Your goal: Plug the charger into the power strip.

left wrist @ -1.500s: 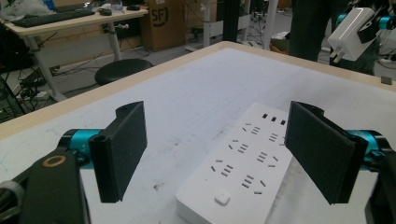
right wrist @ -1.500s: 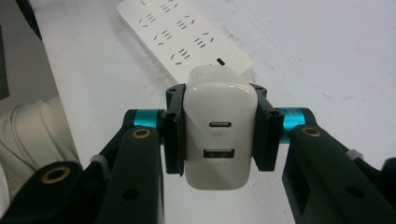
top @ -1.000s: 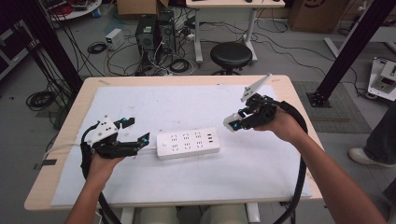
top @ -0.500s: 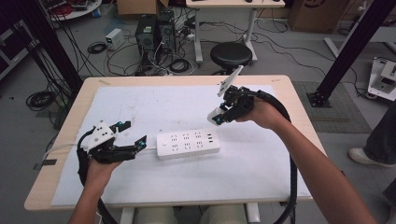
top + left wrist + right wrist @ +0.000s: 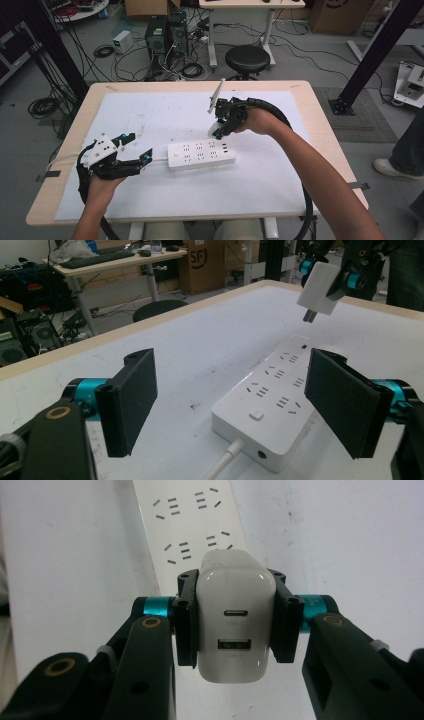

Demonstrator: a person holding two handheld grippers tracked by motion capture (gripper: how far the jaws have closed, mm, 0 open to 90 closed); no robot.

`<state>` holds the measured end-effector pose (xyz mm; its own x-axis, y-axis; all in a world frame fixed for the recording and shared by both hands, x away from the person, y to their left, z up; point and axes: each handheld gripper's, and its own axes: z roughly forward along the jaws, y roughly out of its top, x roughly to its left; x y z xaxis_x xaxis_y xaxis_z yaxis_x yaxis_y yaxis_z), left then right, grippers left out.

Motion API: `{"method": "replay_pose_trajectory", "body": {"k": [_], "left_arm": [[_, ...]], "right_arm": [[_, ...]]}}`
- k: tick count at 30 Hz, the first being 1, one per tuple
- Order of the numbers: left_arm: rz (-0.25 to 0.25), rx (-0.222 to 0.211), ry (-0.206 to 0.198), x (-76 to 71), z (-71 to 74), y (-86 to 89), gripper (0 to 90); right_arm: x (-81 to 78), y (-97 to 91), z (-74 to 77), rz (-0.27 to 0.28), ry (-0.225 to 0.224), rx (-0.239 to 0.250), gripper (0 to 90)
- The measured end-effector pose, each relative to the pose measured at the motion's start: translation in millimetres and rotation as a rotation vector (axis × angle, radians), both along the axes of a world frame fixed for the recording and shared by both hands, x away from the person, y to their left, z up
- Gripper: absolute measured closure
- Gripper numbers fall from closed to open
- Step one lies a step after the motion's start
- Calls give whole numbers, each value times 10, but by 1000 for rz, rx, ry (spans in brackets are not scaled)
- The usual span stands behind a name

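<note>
White sheeting covers the wooden table (image 5: 320, 107). Nearest the person, the left gripper (image 5: 142, 157) rests with jaws spread wide, empty, just beside the power strip (image 5: 201, 155). Above the strip's far end, the right gripper (image 5: 220, 127) clamps a white USB charger (image 5: 232, 615), prongs pointing down.

Bare white mat (image 5: 165, 120) surrounds the power strip (image 5: 201, 155), its sockets unobstructed.
</note>
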<state>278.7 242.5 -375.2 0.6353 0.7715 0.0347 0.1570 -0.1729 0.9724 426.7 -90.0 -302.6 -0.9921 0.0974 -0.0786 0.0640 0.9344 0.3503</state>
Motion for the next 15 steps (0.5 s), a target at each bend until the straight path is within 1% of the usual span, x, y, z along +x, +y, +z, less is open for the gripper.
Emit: {"method": "replay_pose_trajectory", "body": {"k": [1,2,3,6,11,15], "left_arm": [[1,-1,0,-2,-5,6,211],[1,-1,0,-2,-5,6,211],[5,-3,-1,-12,-10,30,212],[7,-3,0,-24,-22,57,211],[16,-3,3,-45,-42,110,211],[19,-6,4,-59,-50,138,211]], "right_arm": [[5,26,-23,5,-5,-10,637],[5,26,-23,5,-5,-10,637],[20,71,-90,36,-10,-38,637],[21,105,-149,53,-14,-70,637],[19,189,-245,82,-13,-106,637],[34,263,-335,102,-20,-145,637]]}}
